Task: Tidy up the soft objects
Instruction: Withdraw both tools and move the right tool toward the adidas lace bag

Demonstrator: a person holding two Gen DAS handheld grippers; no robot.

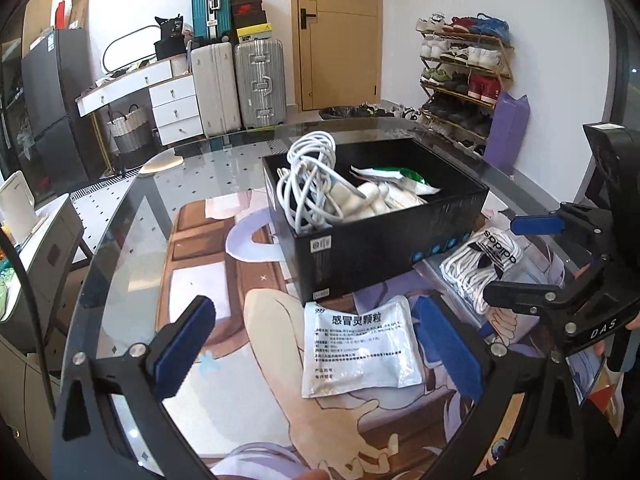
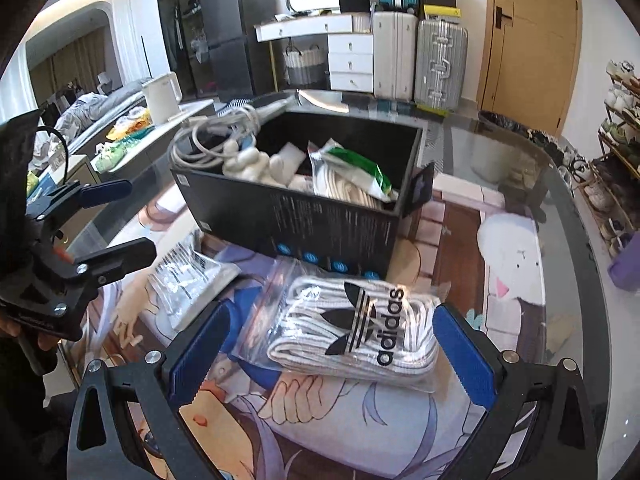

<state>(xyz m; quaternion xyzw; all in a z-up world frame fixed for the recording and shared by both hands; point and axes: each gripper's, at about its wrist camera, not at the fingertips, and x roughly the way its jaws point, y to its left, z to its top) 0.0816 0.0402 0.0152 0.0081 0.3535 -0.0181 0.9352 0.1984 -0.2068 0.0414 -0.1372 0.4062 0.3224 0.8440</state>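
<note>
A black box (image 1: 360, 248) (image 2: 320, 220) stands on the glass table and holds coiled white cables (image 1: 308, 176), white soft items and a green-and-white packet (image 2: 352, 168). A silver medicine sachet (image 1: 356, 348) (image 2: 188, 280) lies in front of the box, between the open fingers of my left gripper (image 1: 320, 344). A clear bag of white Adidas socks (image 2: 360, 328) (image 1: 484, 264) lies beside the box, between the open fingers of my right gripper (image 2: 332, 352). Both grippers are empty and hover just above the table.
A cartoon-print mat (image 1: 224, 320) lies under the glass top (image 2: 560, 208). Suitcases (image 1: 240, 84), a white drawer unit (image 1: 176, 108), a shoe rack (image 1: 464, 68) and a wooden door (image 1: 340, 32) stand behind. A kettle (image 2: 162, 92) sits on a side counter.
</note>
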